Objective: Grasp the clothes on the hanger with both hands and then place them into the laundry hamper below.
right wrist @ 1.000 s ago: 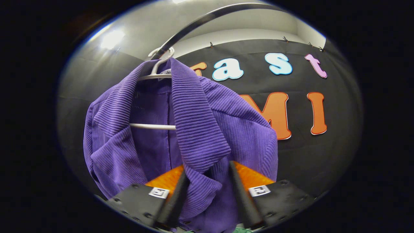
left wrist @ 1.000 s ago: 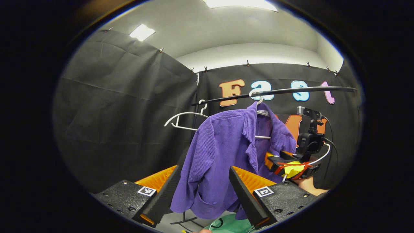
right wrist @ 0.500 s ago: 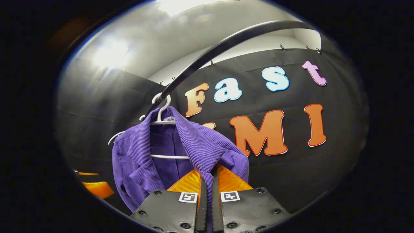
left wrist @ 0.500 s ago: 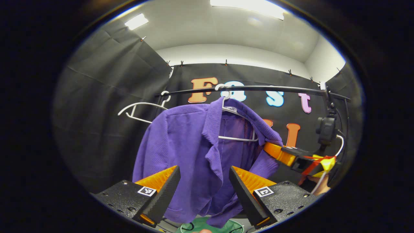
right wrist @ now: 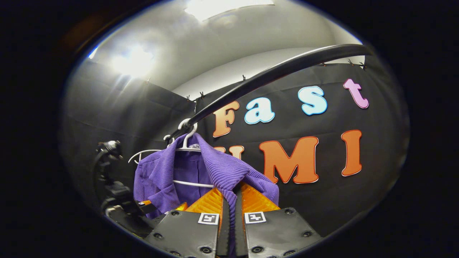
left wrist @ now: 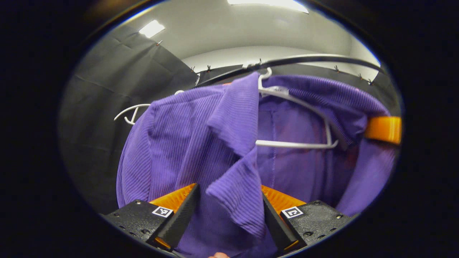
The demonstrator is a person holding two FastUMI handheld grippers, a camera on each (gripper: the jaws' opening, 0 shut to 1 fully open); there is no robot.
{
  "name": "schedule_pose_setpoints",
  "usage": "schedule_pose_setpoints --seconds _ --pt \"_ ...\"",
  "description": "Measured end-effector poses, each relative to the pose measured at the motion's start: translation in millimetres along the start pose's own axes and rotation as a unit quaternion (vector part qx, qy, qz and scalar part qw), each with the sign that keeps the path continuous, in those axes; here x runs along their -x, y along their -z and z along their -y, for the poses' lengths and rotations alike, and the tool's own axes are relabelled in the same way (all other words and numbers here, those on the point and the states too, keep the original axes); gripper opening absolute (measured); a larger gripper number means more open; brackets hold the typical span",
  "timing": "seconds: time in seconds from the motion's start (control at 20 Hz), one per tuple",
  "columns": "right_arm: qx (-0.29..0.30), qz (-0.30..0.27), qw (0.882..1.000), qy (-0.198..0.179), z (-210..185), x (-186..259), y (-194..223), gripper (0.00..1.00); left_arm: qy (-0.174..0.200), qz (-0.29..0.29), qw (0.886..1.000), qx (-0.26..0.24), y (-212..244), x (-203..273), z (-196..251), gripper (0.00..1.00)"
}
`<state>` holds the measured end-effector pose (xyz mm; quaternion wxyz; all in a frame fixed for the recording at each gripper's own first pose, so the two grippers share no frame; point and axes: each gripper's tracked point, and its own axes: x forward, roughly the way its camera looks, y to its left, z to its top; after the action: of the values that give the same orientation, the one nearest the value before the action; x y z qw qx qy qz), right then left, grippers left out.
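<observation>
Purple shirt (left wrist: 200,143) hangs on white hanger (left wrist: 297,143) from black rail (right wrist: 272,77). Left gripper (left wrist: 229,215) spread wide, the shirt's front flap hanging between its fingers. Right gripper (right wrist: 229,211) pinched closed on shirt's other front edge. Second white hanger (left wrist: 131,111) behind.

The ribbed, matt purple cloth shirt (left wrist: 186,143) hangs on a smooth white hanger (left wrist: 297,144) under a glossy dark rail (right wrist: 279,73).
</observation>
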<state>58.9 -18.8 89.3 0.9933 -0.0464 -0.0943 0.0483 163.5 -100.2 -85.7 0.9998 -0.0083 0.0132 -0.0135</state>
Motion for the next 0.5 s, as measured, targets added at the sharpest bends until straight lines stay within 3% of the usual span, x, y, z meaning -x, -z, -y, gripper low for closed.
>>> schedule_pose_setpoints --seconds 0.1,0.15,0.4,0.5 --pt "0.004 -0.004 1.000 -0.001 -0.3 -0.1 2.9 0.13 -0.003 -0.004 1.000 -0.011 5.1 -2.5 -7.1 0.95" --pt "0.003 -0.005 1.000 -0.001 -0.6 -0.6 4.8 0.13 0.004 0.002 1.000 -0.008 -0.8 -0.6 -8.5 0.91" --pt "0.012 0.007 1.000 0.014 4.8 -6.0 9.0 0.12 0.017 0.046 0.996 -0.077 -56.8 33.1 -34.6 0.12" --pt "0.019 0.019 0.999 0.024 7.7 -6.2 6.0 0.12 -0.004 0.074 0.994 -0.076 -91.1 49.3 -53.1 0.05"
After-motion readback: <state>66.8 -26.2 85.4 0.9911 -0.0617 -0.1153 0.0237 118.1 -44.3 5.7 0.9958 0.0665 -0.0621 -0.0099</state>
